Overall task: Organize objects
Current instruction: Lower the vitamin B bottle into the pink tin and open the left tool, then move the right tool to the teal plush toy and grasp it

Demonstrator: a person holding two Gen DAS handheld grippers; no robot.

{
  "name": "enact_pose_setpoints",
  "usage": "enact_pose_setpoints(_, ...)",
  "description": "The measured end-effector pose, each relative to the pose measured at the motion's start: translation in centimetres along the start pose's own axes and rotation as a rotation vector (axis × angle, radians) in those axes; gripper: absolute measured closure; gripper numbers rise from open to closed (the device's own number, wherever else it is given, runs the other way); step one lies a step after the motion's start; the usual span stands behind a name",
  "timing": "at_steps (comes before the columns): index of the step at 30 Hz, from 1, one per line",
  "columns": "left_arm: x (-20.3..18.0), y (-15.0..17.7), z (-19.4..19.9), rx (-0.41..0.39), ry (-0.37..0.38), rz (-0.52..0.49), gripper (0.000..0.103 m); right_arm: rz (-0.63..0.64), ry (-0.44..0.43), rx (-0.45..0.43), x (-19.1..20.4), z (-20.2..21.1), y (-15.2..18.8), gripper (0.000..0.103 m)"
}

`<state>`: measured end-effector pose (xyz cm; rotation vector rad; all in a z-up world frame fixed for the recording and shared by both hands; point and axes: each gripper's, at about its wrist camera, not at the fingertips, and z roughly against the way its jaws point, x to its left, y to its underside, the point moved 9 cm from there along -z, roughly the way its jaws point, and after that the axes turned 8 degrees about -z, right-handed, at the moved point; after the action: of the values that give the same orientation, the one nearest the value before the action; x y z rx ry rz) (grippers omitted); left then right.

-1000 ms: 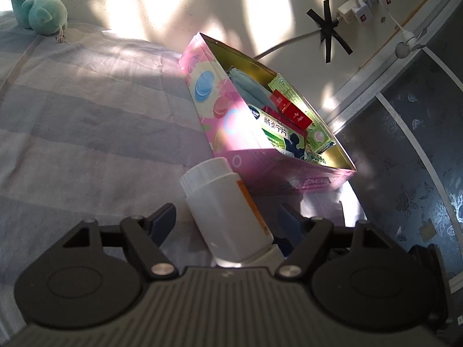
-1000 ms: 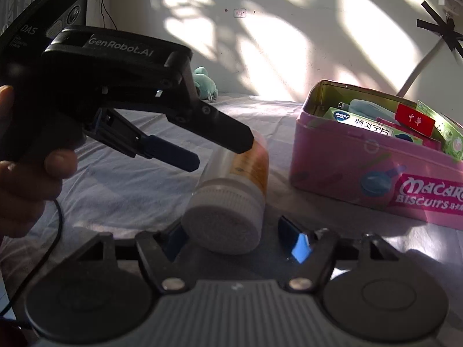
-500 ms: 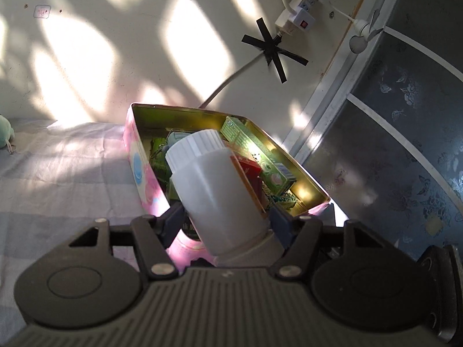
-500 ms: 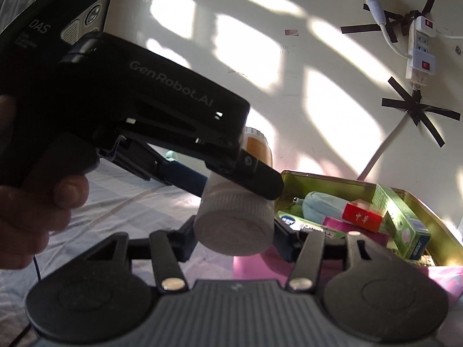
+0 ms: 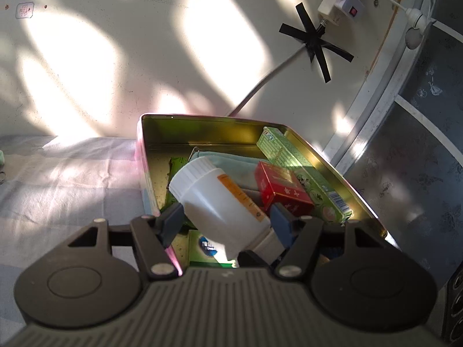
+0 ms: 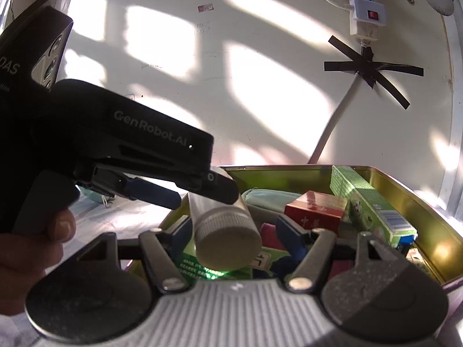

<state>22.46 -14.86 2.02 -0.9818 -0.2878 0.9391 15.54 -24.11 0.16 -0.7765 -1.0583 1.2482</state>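
Sunlit wall behind, power strip (image 6: 365, 8) and taped cable (image 5: 314, 43) at 1 o'clock, striped bedsheet (image 5: 66, 179) under everything. Your left claw (image 5: 227, 221) holds the white bottle (image 5: 220, 199) by its base end, cap pointing away toward 11 o'clock, tilted over the open pink tin (image 5: 202, 124). Right claw (image 6: 234, 235) sits spread wide either side of the bottle's cap end, pads not touching it as far as I can tell, so it carries nothing. Tin is already crowded: red box (image 5: 282, 189) at 1 o'clock of the bottle, long green box (image 5: 301, 173) along the right wall, pale blue pouch (image 5: 228, 159) behind, blue-and-green packet (image 5: 207, 245) under it. Risks: the grip is at one end of a smooth round body, so it could pivot or slip out when you lower it. Release now and it probably rolls onto the red box or lands tilted on the packets rather than lying flat. Both claws crowd the same spot, so the right one may clip the bottle or the tin's rim. Hard to see: the bottle's base and the contact at the pads are hidden behind the left claw body; the tin's near wall is cut off in both views; the floor under the bottle is in shadow, so I can't tell whether there's free space there. Label text is unreadable.
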Motion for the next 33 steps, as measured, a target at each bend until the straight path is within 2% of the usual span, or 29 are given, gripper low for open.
enact_pose_setpoints(8, -0.2, 1.1, 3.5, -0.064, -0.093, -0.054, 0.035, -0.108, -0.028, -0.029, 0.2, 5.0, 1.2, 0.037)
enact_pose_setpoints(15, 0.8, 2.8, 5.8, -0.067, -0.096, 0.019, 0.035, -0.082, -0.019, -0.041, 1.0, 6.1, 1.1, 0.037)
enact_pose_setpoints(24, -0.5, 5.2, 8.4, -0.091, -0.201, -0.069, 0.035, -0.197, 0.010, -0.049, -2.0, 8.4, 1.4, 0.037)
enact_pose_setpoints(33, -1.2, 7.4, 9.1, -0.083, -0.279, -0.163, 0.035, -0.221, 0.031, -0.043, -2.8, 9.5, 2.0, 0.037)
